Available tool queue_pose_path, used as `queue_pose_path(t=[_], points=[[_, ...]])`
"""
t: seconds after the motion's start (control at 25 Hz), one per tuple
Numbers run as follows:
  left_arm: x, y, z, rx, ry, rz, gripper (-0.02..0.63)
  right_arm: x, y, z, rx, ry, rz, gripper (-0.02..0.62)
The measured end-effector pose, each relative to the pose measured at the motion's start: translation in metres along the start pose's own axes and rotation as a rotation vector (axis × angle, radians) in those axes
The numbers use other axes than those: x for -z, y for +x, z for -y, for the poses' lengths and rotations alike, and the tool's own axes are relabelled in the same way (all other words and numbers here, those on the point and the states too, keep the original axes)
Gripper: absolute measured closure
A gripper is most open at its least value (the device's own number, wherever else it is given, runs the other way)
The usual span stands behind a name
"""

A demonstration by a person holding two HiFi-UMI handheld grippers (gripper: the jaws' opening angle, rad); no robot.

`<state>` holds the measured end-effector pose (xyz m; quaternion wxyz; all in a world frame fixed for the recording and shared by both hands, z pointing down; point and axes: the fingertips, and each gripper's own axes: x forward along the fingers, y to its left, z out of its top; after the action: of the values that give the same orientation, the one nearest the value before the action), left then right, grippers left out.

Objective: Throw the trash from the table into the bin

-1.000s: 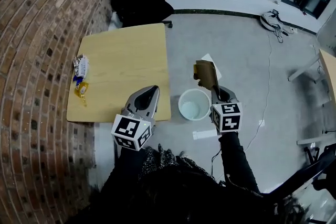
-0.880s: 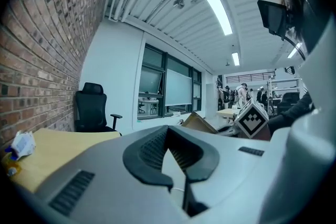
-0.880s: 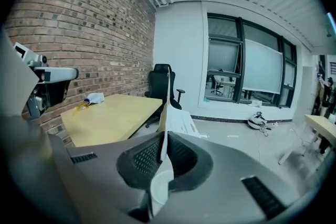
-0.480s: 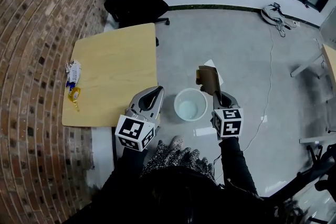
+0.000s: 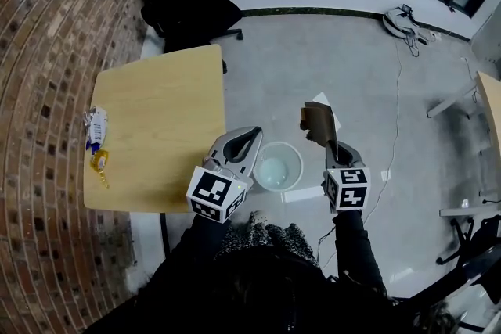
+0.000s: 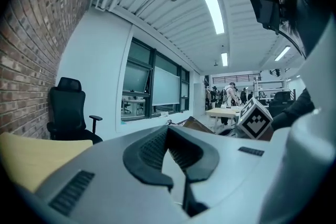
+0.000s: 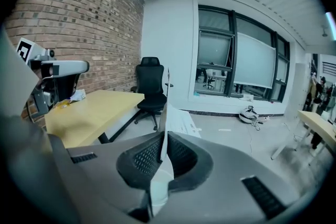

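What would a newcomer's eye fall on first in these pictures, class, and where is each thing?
The brown card scrap stands out, pinched in the right gripper and held up just right of the white bin on the floor. Next come the wrappers lying at the left edge of the yellow table.

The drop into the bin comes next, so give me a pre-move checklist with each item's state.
1. Right gripper shut on the cardboard piece: ok.
2. Cardboard piece over the bin: not ok, it appears right of the rim.
3. Bin upright, mouth open: ok.
4. Left gripper empty: ok, jaws together on nothing.
5. Left gripper clear of the bin mouth: cannot tell, it overlaps the left rim in the head view.
6. Table cleared: not ok, wrappers lie on it.
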<state>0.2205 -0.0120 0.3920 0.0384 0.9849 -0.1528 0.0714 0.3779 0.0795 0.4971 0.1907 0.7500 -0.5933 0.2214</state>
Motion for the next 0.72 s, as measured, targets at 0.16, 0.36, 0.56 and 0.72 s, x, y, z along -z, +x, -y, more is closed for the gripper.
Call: queue_pose_path(t=[0.16,0.36,0.56,0.72], points=[[0.001,0.011,-0.005,-0.001,-0.008,0.001,0.600,-0.005,0.011,0.001,-0.016,0.002,0.000,0.582],[0.012,0.028,0.006,0.014,-0.009,-0.039,0.600,-0.003,0.027,0.011,-0.047,0.001,-0.011,0.583],[0.030,0.047,0.031,0.016,-0.013,-0.087,0.600,0.006,0.044,0.023,-0.120,-0.014,-0.037,0.583],[0.042,0.071,0.046,-0.003,-0.018,-0.115,0.600,0.017,0.056,0.035,-0.195,-0.018,-0.063,0.581]])
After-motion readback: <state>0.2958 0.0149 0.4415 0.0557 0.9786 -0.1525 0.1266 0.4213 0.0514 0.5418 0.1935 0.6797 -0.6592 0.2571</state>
